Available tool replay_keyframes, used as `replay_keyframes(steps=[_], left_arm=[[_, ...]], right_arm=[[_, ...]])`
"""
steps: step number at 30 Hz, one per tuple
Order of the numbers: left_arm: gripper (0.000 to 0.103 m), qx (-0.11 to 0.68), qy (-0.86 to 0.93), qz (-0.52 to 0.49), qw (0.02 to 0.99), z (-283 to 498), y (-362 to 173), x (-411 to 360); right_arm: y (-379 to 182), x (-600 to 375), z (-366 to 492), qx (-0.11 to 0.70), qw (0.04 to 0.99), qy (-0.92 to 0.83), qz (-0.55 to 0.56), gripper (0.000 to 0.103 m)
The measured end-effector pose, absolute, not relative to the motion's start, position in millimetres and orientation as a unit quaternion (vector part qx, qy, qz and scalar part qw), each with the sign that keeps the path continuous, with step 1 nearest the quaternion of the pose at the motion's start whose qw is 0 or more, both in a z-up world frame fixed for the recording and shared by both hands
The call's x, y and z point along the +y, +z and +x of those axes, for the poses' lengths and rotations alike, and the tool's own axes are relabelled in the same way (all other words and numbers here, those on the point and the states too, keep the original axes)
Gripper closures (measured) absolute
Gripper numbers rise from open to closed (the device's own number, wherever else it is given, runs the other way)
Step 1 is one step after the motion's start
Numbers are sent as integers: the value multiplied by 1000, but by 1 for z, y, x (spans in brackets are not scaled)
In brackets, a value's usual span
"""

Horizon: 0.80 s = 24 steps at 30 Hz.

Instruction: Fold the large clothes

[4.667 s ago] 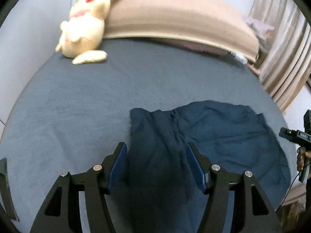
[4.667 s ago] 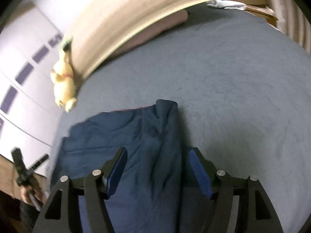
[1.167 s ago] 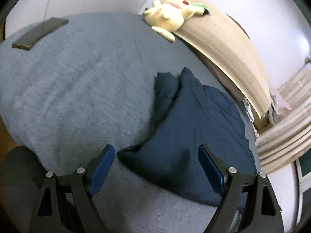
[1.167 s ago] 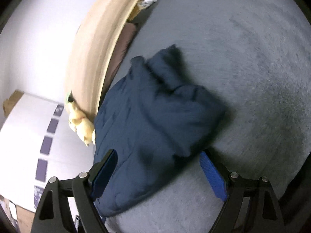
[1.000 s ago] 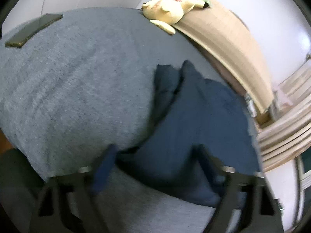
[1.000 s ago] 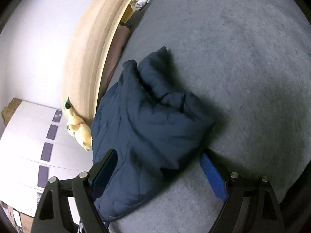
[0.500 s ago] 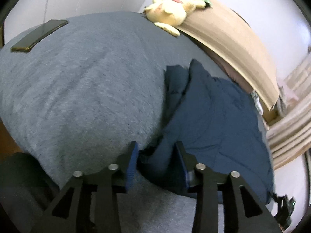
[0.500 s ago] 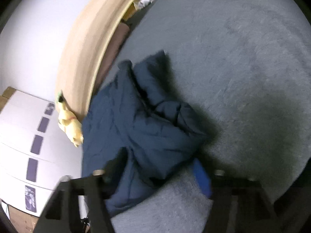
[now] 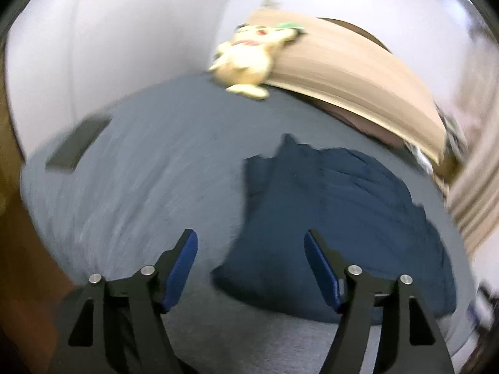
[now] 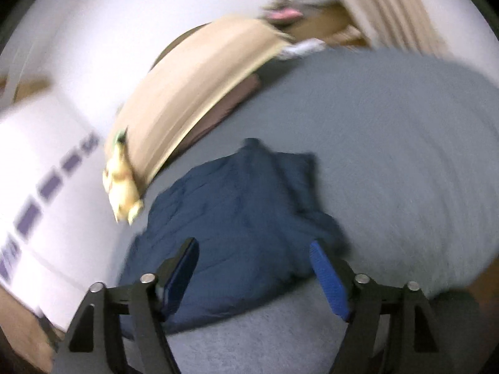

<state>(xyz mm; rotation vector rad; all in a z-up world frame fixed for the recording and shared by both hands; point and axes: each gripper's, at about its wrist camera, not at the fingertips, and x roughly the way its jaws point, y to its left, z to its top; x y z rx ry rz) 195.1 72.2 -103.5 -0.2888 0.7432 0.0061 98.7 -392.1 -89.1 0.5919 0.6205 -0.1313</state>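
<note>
A dark navy garment [image 9: 336, 218] lies folded in a bulky heap on the grey bed [image 9: 140, 187]. It also shows in the right wrist view [image 10: 237, 212]. My left gripper [image 9: 251, 249] is open and empty, held above the garment's near left corner. My right gripper [image 10: 254, 258] is open and empty, above the garment's near edge on the grey bed [image 10: 389, 162]. Both views are blurred by motion.
A yellow plush toy [image 9: 249, 59] leans on the tan headboard [image 9: 358, 71] at the far end; it also shows in the right wrist view [image 10: 123, 184]. A dark flat phone-like object [image 9: 76, 146] lies on the bed's left side. Beige curtains [image 9: 477, 193] hang at right.
Half a second ago my left gripper was shut on the garment's near corner; now it is open and drawn back. My right gripper has also opened and pulled back. The garment rests on the bed.
</note>
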Motion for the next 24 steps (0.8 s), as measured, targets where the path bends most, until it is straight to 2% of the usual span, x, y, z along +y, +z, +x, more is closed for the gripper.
replay_keyframes(steps=[4,9,13,20,24], left_arm=[[30,358,-15,-77,930,189,-90,42],[30,358,-21,-63,931,180,-80,34],[30,359,-33,-53,931,172,-72,25],[29,338,-51,-24,939,158,-45,12],[25,315,-61,-7,947,148,-25,4]], right_arm=[[-83,-347,125,320,922,-49,212,23],[-87,-306,124,343,925,-26,164,22],[-91,-278,119,361,925,-17,118,17],[-70,-253,99,355,932,-4,77,16],[-49,-243,86,338,939,-13,66,9]])
